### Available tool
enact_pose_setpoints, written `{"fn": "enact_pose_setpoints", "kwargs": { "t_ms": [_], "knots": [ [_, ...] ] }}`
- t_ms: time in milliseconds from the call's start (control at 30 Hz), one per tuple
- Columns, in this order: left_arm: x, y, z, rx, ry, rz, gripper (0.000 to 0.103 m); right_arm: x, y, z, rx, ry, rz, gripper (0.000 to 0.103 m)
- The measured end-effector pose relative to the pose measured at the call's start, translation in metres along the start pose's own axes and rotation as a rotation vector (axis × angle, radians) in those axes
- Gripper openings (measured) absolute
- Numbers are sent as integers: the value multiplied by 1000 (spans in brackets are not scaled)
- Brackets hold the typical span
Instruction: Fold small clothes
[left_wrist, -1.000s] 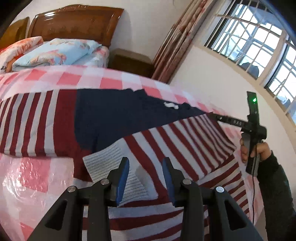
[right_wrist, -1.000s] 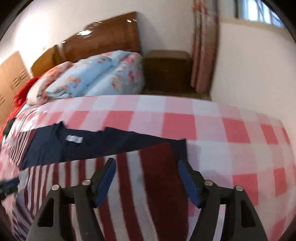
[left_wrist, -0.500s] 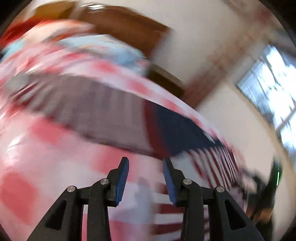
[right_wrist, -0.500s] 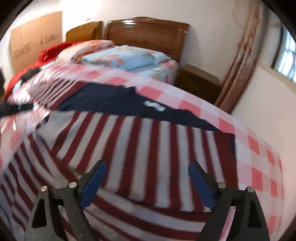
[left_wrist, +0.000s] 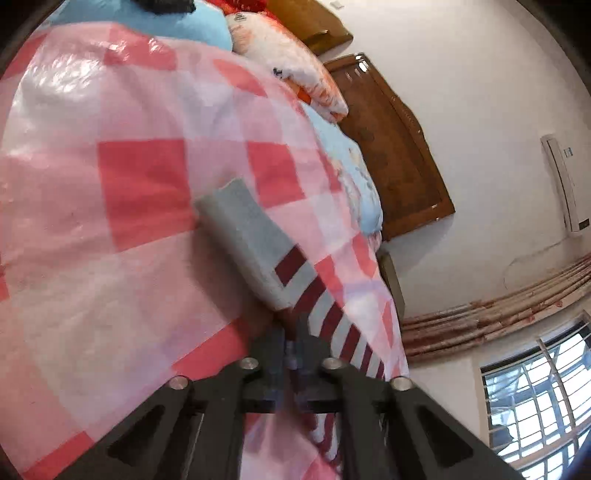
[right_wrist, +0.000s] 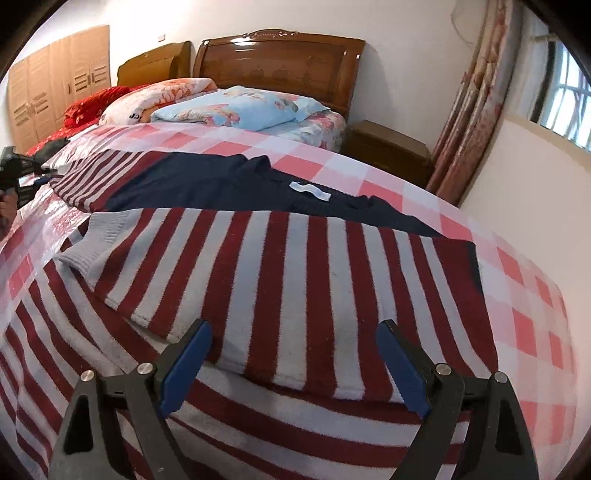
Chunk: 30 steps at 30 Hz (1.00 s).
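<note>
A red-and-grey striped sweater (right_wrist: 288, 266) with a navy yoke lies spread on the bed, its right sleeve folded across the body. My right gripper (right_wrist: 293, 360) is open and hovers just above the folded sleeve near the hem. In the left wrist view my left gripper (left_wrist: 291, 332) is shut on the left sleeve (left_wrist: 258, 240), just below its grey cuff. The left gripper also shows in the right wrist view (right_wrist: 18, 177) at the far left, beside that sleeve's end.
A pink checked plastic sheet (right_wrist: 517, 295) covers the bed. Pillows and folded quilts (right_wrist: 236, 107) lie by the wooden headboard (right_wrist: 280, 59). A bedside cabinet (right_wrist: 384, 147), curtains (right_wrist: 472, 110) and a window (left_wrist: 532, 398) are on the right.
My left gripper swung left from the folded right sleeve to the other sleeve and shut on it. My right gripper let go and drew back towards the hem, opening wider.
</note>
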<state>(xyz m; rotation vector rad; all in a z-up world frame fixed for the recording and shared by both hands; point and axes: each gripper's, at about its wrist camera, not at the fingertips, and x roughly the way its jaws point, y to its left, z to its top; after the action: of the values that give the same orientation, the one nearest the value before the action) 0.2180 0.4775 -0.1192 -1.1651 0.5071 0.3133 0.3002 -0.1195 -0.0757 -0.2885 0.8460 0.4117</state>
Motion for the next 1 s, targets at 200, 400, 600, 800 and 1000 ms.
{"fn": "enact_pose_setpoints", "kwargs": {
  "t_ms": [200,400,600,800,1000],
  "knots": [
    [-48,-153,-101,528,-71,-190,4,-25,-36,-17,180,-54,11,103],
    [-47,-269,-293,1047,176,-383,5,-56,-86,-44,423,-124,-13,103],
    [31,-261,-447,1367,517,-188,23,-73,-114,-68,520,-115,-34,103],
    [-31,-263,-469,1568,426,-358,33,-83,-134,-83,580,-135,-24,103],
    [-55,-251,-390,1333,250,-266,39,-70,-109,-78,576,-134,159,103]
  ]
}}
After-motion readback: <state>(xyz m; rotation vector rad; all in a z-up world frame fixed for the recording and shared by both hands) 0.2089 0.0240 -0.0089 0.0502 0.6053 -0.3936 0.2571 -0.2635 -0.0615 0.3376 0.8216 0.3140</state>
